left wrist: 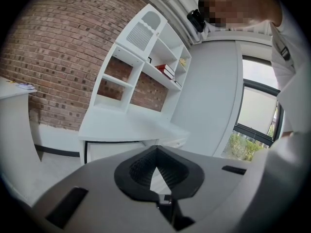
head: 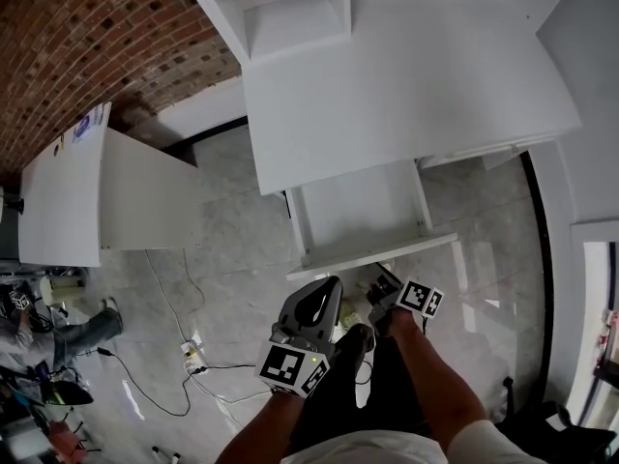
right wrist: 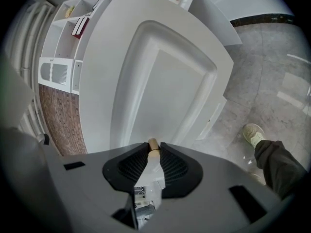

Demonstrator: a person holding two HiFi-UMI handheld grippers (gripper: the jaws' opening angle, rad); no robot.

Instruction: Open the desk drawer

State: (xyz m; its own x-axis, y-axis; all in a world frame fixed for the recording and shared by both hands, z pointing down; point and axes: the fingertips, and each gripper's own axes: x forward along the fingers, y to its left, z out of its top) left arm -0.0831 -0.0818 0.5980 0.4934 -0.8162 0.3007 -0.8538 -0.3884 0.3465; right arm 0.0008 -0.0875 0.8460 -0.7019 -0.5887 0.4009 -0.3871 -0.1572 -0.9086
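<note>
Right gripper is clamped on the small tan knob to pull the drawer, which is well out from under the desk; left gripper is closed on nothing, held aside.

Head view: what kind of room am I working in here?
Likely a study or home-office setup, possibly staged: a white desk with a shelf hutch holding books stands against a brick wall, and a power strip lies on the tiled floor.
</note>
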